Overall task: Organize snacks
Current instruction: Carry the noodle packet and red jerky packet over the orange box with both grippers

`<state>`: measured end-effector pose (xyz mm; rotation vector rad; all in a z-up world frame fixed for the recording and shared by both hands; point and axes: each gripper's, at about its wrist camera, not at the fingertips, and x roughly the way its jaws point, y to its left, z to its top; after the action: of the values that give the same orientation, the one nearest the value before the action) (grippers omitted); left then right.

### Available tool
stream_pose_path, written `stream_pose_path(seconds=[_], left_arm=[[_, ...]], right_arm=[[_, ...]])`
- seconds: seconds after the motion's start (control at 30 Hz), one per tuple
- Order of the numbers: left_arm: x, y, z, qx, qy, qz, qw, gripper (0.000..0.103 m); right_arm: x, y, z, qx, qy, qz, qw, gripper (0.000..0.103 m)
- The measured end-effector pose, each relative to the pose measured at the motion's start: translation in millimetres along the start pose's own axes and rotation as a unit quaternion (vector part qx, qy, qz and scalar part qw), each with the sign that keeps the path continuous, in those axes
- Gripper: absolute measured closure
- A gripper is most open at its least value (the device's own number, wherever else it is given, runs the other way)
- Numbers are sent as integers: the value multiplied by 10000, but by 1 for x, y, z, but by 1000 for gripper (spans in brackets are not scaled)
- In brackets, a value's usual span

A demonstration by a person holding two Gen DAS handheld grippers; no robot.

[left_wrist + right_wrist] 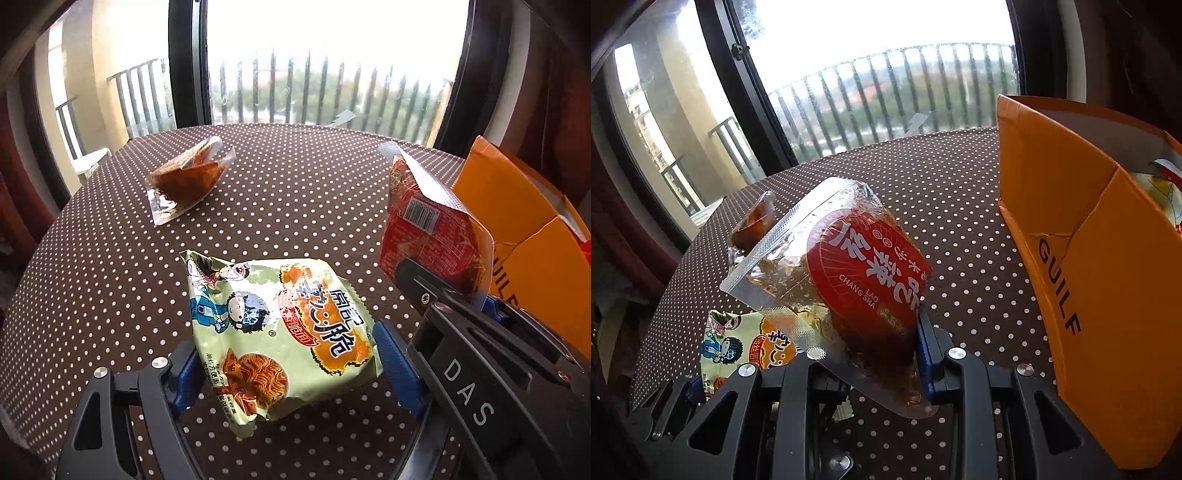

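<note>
A pale green noodle-snack packet (pixel 280 332) lies on the dotted tablecloth (pixel 110 280) between the blue pads of my left gripper (pixel 288 365), which stands open around it. My right gripper (pixel 871 369) is shut on a red and clear snack pouch (pixel 849 277) and holds it tilted above the table, left of the orange box (pixel 1100 280). That pouch (pixel 432 229) and the right gripper (pixel 461 314) also show at the right of the left wrist view. The green packet (pixel 746 343) shows low left in the right wrist view.
A clear packet of brown snack (pixel 188 181) lies at the far left of the table, also seen behind the pouch (pixel 753 221). The open orange box (pixel 528 229) holds a colourful packet (pixel 1163 192). A window with railings stands behind the round table.
</note>
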<state>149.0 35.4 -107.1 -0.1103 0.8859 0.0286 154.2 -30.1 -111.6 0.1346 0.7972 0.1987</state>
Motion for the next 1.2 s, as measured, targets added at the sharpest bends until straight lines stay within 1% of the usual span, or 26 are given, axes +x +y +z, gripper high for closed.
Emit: stream_pose_path(seconds=[0.37, 0.73, 0.83, 0.87, 1.0, 1.2], left_arm=[[-50, -9, 17, 42, -459, 1, 9989, 20], [-97, -28, 36, 173, -1013, -86, 9947, 20], [-109, -35, 40, 240, -1156, -116, 9929, 20], [-111, -37, 41, 256, -1189, -128, 9925, 20], [-120, -48, 44, 346, -1321, -223, 9904, 20], [-130, -69, 50, 534, -1483, -351, 9869, 20]], right_arm=[[-43, 4, 20, -71, -446, 141, 9989, 72], [-92, 1, 32, -139, -994, 203, 9947, 72], [-106, -7, 32, -130, -1133, 208, 9933, 72], [-109, -8, 38, -125, -1178, 205, 9927, 72], [-119, -13, 46, -104, -1347, 186, 9907, 72], [-130, -31, 59, -58, -1572, 96, 9875, 72]])
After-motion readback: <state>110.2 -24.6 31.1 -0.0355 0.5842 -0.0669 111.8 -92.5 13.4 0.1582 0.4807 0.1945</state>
